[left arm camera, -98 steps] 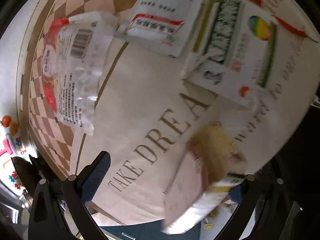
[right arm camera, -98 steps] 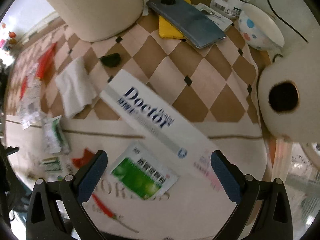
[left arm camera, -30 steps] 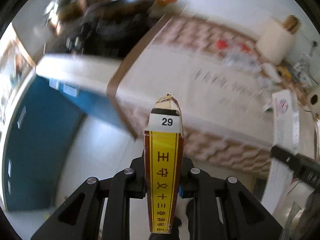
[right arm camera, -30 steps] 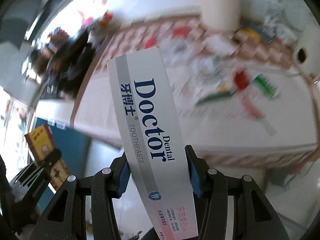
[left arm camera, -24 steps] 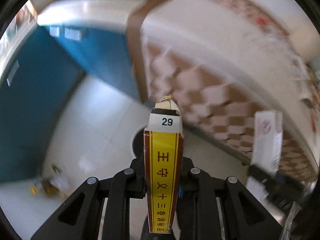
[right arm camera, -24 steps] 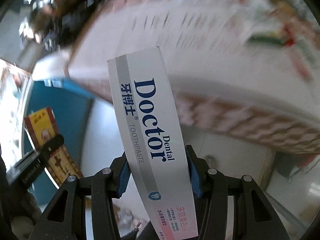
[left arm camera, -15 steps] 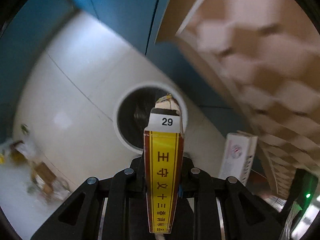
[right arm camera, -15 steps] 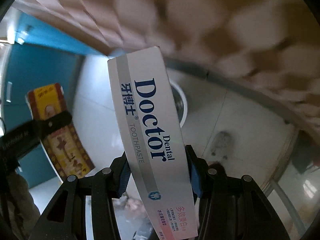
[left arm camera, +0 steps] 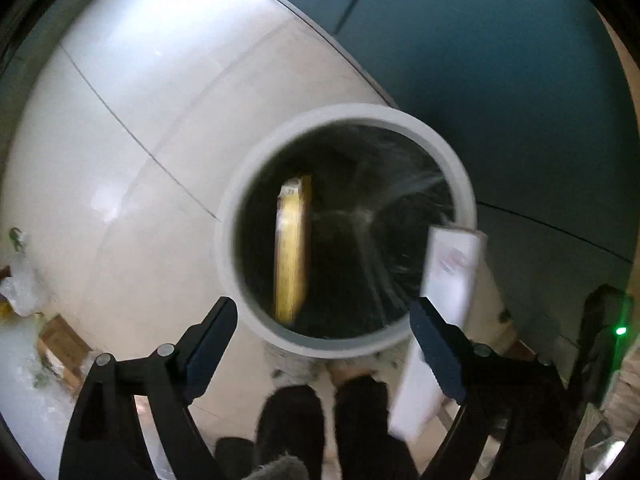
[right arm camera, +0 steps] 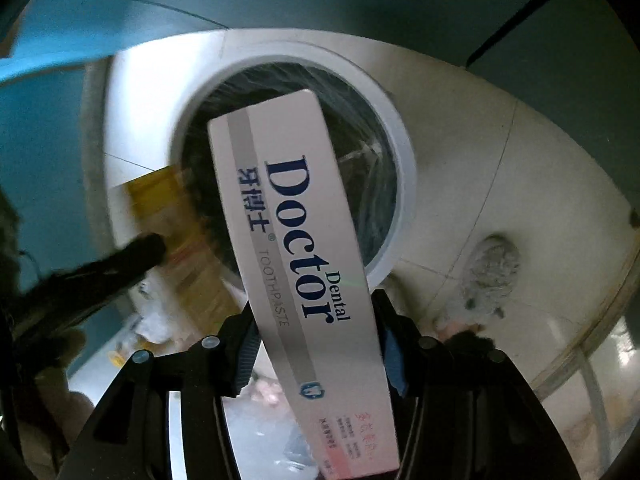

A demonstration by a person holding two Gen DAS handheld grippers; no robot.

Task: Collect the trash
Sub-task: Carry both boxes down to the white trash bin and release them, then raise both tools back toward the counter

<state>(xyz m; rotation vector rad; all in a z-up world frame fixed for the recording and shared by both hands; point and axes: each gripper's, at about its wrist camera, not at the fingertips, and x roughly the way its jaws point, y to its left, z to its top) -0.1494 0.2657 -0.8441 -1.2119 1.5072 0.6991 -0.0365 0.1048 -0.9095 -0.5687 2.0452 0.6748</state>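
Observation:
A white round bin [left arm camera: 348, 114] with a black liner stands on the floor below both grippers. My left gripper [left arm camera: 324, 336] hangs above its near rim, jaws wide and opening, nothing between them. The yellow box [left arm camera: 292, 248], blurred, is falling upright into the bin mouth. In the right wrist view the bin's rim [right arm camera: 400, 168] lies ahead, and the yellow box [right arm camera: 160, 196] shows as a smear beside a dark left finger [right arm camera: 132, 256]. My right gripper [right arm camera: 318, 356] has the white Doctor toothpaste box [right arm camera: 296, 240] between its jaws, which are opening, the pads just off its sides. The toothpaste box [left arm camera: 448, 280] also shows right of the bin.
Blue cabinet fronts [left arm camera: 500, 60] rise behind the bin on pale floor tiles [left arm camera: 140, 80]. A cardboard scrap [left arm camera: 60, 344] and clear wrapping [left arm camera: 20, 288] lie on the floor at left. The person's furry slippers [right arm camera: 492, 264] and dark legs [left arm camera: 288, 420] stand near the bin.
Both grippers dropped from table height down over the bin. The left jaws sprang apart and let go of the yellow box. The right jaws widened around the toothpaste box.

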